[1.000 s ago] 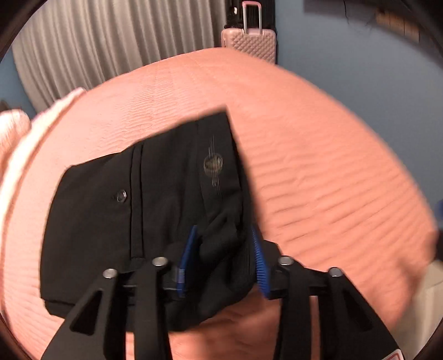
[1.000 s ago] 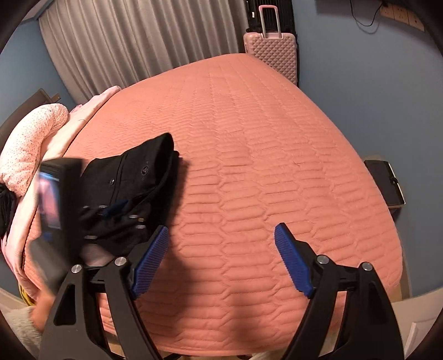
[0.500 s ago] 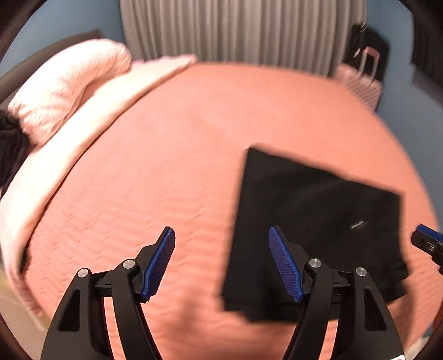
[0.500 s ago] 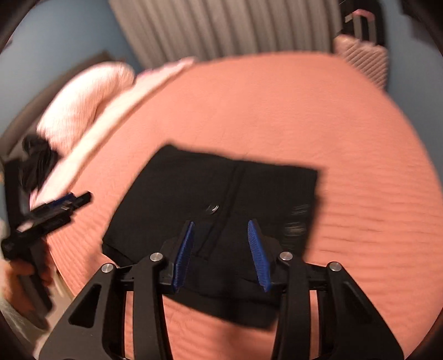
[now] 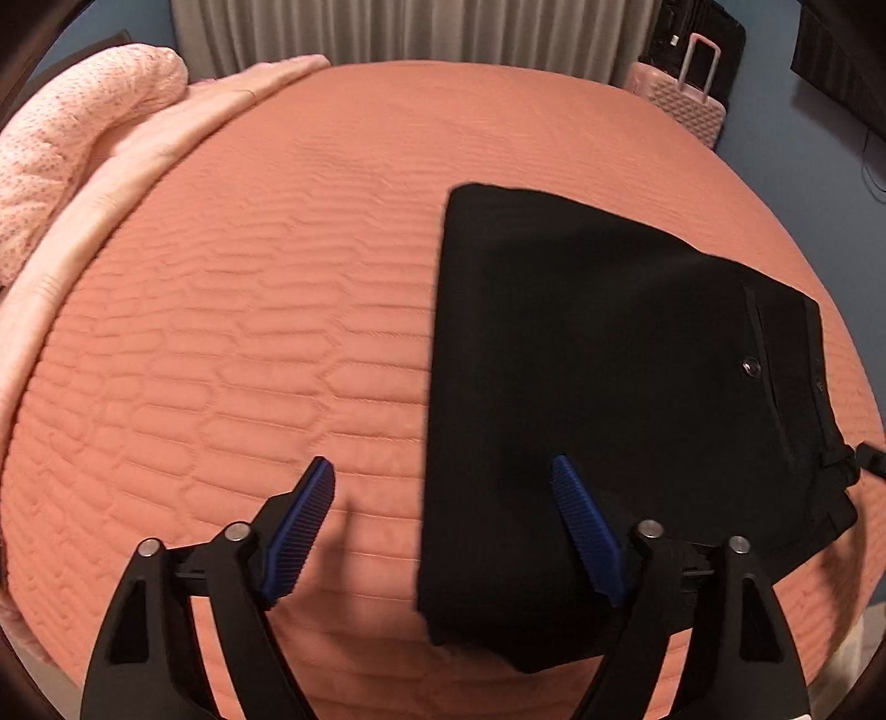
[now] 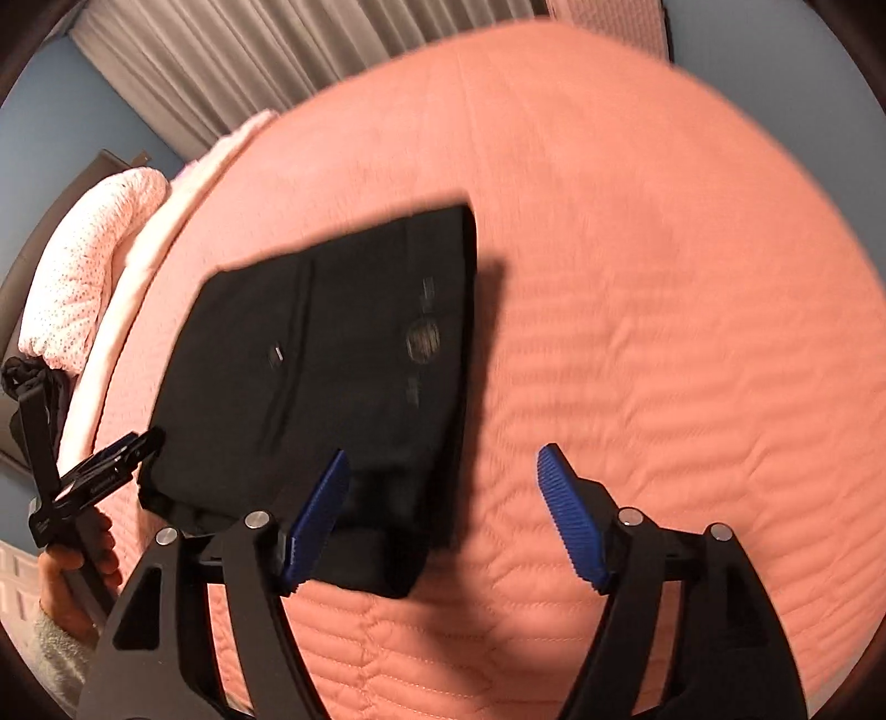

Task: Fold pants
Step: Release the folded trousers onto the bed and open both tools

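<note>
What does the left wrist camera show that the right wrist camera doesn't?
Only the left wrist view shows the pink suitcase by the wall, and the open left gripper from behind.

Only the right wrist view shows the person's hand holding the left gripper's handle, and the open right gripper from behind.

Both show the folded black pants lying free on the salmon quilted bedspread, the speckled pink pillow and the grey curtain.

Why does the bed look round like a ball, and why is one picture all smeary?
Both wrist views use fisheye lenses, so the flat bedspread bulges like a dome. The right wrist view is smeary with motion blur: the pants and quilting there look soft. The left wrist view is sharper; the pants' button shows clearly.
</note>
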The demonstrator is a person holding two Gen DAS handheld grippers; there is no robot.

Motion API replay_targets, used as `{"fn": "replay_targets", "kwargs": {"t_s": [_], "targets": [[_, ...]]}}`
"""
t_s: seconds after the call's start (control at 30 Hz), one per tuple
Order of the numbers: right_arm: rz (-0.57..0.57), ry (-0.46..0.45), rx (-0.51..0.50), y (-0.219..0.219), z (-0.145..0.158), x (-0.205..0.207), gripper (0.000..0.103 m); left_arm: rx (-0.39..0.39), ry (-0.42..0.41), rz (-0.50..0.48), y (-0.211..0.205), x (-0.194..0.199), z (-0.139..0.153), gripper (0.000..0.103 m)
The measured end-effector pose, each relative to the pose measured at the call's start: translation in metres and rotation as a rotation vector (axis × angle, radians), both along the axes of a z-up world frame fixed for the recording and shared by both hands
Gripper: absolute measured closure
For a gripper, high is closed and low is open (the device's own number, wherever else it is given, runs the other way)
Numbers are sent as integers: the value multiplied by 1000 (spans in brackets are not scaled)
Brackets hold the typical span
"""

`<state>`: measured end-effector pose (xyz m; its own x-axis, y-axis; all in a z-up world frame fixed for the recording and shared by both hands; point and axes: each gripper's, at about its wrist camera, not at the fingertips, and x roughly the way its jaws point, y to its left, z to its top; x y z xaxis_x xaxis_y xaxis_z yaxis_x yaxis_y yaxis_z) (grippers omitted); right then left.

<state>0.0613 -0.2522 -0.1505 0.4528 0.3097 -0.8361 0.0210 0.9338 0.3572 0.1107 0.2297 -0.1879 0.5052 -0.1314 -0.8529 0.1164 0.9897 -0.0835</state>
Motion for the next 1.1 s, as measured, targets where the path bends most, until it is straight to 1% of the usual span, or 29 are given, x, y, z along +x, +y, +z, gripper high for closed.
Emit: {"fn": "replay_targets", "kwargs": {"t_s": [0.1, 0.13, 0.17, 0.2, 0.23, 0.27, 0.3, 0.33, 0.37, 0.4, 0.43, 0.5, 0.57, 0.6, 0.63, 0.67, 0.7, 0.73, 0.77, 0.8, 0.83, 0.87, 0.9, 0.93, 0.97, 1.0, 1.03, 1.07, 1.1], "targets": [[-11, 25, 104, 6, -19, 3, 33, -48, 34, -23, -8, 2, -9, 19], [-17, 16, 113, 9, -22, 4, 33, -59, 51, -1, -7, 4, -14, 16], [-14, 6, 108, 12, -23, 8, 33, -79, 66, 11, -5, 7, -18, 16], [-4, -2, 84, 18, -24, 9, 34, -133, 93, 29, 1, 10, -23, 15], [2, -7, 66, 24, -24, 11, 41, -196, 122, 52, 7, 15, -28, 17], [19, -2, 50, 31, -24, 12, 52, -202, 124, 54, 8, 15, -28, 20], [23, 1, 41, 32, -25, 12, 62, -193, 117, 30, 4, 15, -26, 39], [31, 5, 37, 34, -22, 13, 68, -170, 108, 7, -2, 14, -20, 50], [36, 9, 38, 33, -15, 14, 73, -136, 100, -10, -9, 11, -14, 64], [52, -1, 34, 33, -4, 15, 77, -102, 89, -29, -15, 7, -6, 74], [60, -7, 34, 32, 1, 15, 78, -83, 83, -44, -19, 3, 1, 77], [94, -18, 41, 29, 25, 6, 79, -106, 104, -61, -20, -8, 12, 78], [118, -7, 44, 21, 39, -11, 79, -147, 135, -81, -19, -30, 19, 78], [120, 5, 49, 14, 41, -21, 79, -158, 145, -91, -21, -42, 21, 77], [119, 31, 53, 6, 37, -34, 78, -155, 156, -103, -25, -54, 19, 75], [126, 63, 41, 0, 26, -41, 74, -131, 165, -109, -33, -66, 12, 72], [136, 107, 8, -8, 2, -49, 64, -82, 172, -99, -40, -73, -2, 59], [114, 121, 5, -20, -14, -56, 53, -62, 168, -88, -42, -75, -11, 48], [65, 97, 88, -35, -17, -63, 49, -89, 141, -50, -35, -78, -11, 49], [-6, 99, 168, -51, -13, -69, 49, -88, 127, -16, -29, -78, -2, 53], [-49, 89, 160, -57, -5, -73, 49, -41, 89, 25, -23, -77, 13, 55], [-109, 36, 73, -62, 14, -77, 48, 25, 1, 53, -16, -75, 38, 56], [-123, -36, -27, -60, 35, -78, 58, 65, -76, 52, -13, -72, 59, 56], [-99, -89, -76, -53, 52, -75, 64, 90, -132, 41, -13, -64, 78, 56], [-58, -148, -92, -39, 73, -65, 70, 95, -157, 27, -18, -52, 90, 56], [-22, -191, -77, -23, 87, -53, 74, 86, -178, 15, -25, -41, 98, 54], [14, -210, -59, -8, 95, -42, 75, 72, -183, -15, -39, -23, 99, 53], [79, -226, -46, 19, 99, -23, 76, 78, -160, -31, -52, -8, 95, 53], [132, -229, -59, 44, 94, -4, 76, 77, -129, -54, -68, 8, 85, 53]]}}
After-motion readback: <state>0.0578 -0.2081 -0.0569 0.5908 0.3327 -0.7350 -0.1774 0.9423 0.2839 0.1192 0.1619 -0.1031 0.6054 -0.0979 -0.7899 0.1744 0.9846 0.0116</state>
